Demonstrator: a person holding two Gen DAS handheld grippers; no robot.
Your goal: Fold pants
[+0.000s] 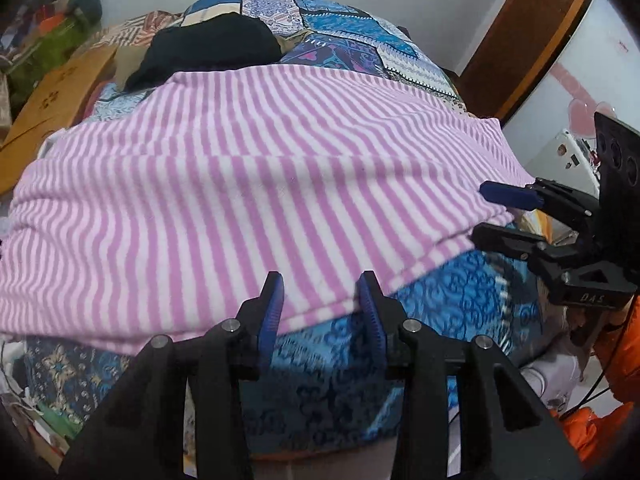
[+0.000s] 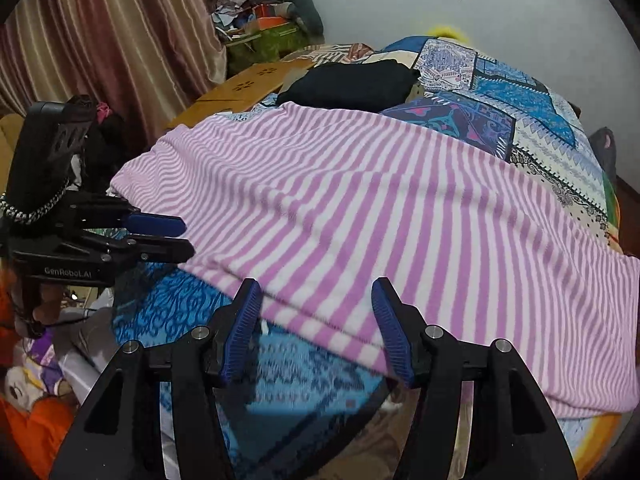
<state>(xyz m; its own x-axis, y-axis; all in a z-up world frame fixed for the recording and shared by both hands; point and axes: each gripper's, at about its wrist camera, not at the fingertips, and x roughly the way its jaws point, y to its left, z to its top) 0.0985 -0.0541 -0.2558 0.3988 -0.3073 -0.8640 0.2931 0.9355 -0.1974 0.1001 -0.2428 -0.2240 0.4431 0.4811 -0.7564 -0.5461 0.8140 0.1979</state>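
Both hand-held grippers, left point(image 1: 320, 300) and right point(image 2: 316, 312), gape, seemingly empty, over the striped pants' point(image 1: 248, 184) hem.

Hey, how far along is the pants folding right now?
Done: the striped pants lie spread flat on the bed, apparently doubled over lengthwise. In hand: both tools are open at the near hem, left tool and right tool, neither gripping yet. Left: grab the hem and fold the pants across.

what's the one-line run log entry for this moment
stage: fold pants, near hem approach | left gripper: open over hem | right gripper: open over hem | striped pants: flat on patterned bedspread, not gripped
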